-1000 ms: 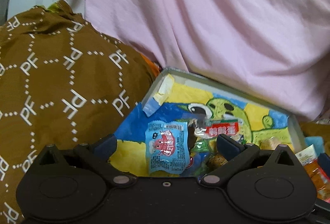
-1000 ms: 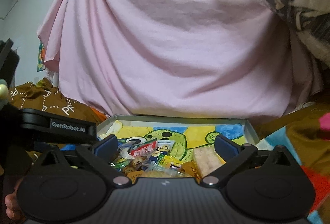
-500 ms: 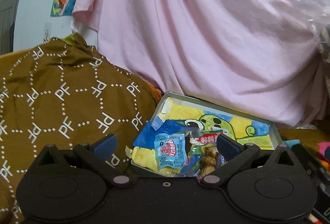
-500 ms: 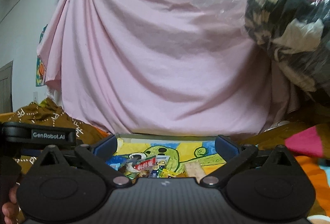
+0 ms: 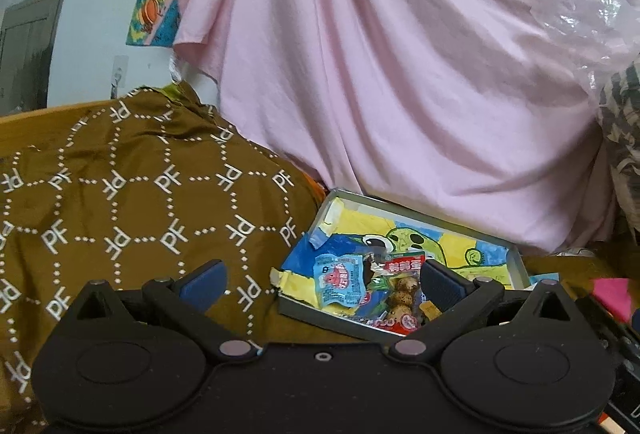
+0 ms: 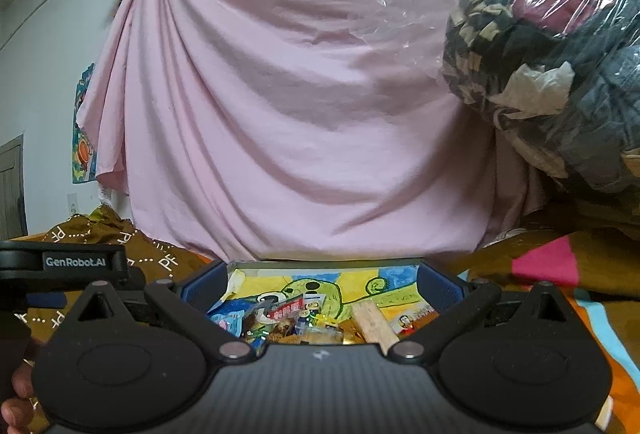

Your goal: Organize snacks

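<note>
A shallow grey tray (image 5: pixel 515 266) with a yellow, blue and green cartoon lining lies on the bed. Snacks are piled in its near part: a light blue packet (image 5: pixel 338 280), a red and white packet (image 5: pixel 404 266), a pack of brown balls (image 5: pixel 402 294). My left gripper (image 5: pixel 320 280) is open and empty, held back from the tray's near left corner. In the right wrist view the tray (image 6: pixel 320 265) lies ahead with the snack pile (image 6: pixel 296 322) and a tan wafer bar (image 6: pixel 374 322). My right gripper (image 6: pixel 320 288) is open and empty above its near edge.
A brown patterned blanket (image 5: pixel 120 202) rises left of the tray. A pink sheet (image 5: pixel 400 74) hangs behind it. A plastic-wrapped bundle of dark cloth (image 6: pixel 560 54) hangs at the upper right. The left gripper's body (image 6: pixel 64 262) shows at the right view's left edge.
Both grippers have pulled back and tilted up from the tray, so it now looks smaller and lower. Both stay open. The snacks have not moved.
</note>
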Demonstrator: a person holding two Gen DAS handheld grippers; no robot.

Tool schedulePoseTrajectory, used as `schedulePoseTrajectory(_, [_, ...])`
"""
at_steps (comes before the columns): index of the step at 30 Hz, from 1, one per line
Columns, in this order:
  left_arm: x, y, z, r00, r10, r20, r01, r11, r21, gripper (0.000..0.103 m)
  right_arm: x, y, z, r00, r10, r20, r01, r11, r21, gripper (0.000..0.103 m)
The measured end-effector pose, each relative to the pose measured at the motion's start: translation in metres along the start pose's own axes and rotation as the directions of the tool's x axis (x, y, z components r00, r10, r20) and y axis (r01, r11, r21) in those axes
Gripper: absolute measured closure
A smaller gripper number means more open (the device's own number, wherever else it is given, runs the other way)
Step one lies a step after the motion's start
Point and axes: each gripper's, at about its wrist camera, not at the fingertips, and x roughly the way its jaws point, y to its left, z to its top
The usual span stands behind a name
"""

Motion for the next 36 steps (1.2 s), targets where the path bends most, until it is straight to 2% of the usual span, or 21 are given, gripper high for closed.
schedulePoseTrajectory(4, [-0.018,0.008,-0.008,1.0,0.013,0.016,-0.013,1.0,-0.01,0.001,-0.017,0.002,-0.005,1.0,-0.001,-0.015,0.001,1.0,-0.013,0.0])
schedulePoseTrajectory(9, [-0.037,0.017,-0.024,0.996,0.066,0.065,-0.066,0.998,0.004,0.001,-0.035,0.004,-0.009,0.999,-0.032,-0.015,0.031,0.999,-0.029,0.0])
schedulePoseTrajectory(12, [-0.045,0.021,-0.033,0.995,0.075,0.064,-0.076,0.997,0.008,0.001,-0.049,0.003,-0.014,0.999,-0.044,-0.013,0.043,0.999,-0.033,0.0])
schedulePoseTrajectory(26, [-0.085,0.033,-0.068,0.995,0.06,0.08,-0.062,0.998,0.023,0.001,-0.082,0.003,-0.034,0.995,-0.064,-0.071,0.063,0.998,-0.011,0.0])
schedulePoseTrajectory(36, [-0.112,0.039,-0.085,0.992,0.048,0.118,-0.06,0.993,0.102,0.001,-0.105,0.009,-0.049,0.993,-0.072,-0.095,0.07,0.997,-0.016,0.0])
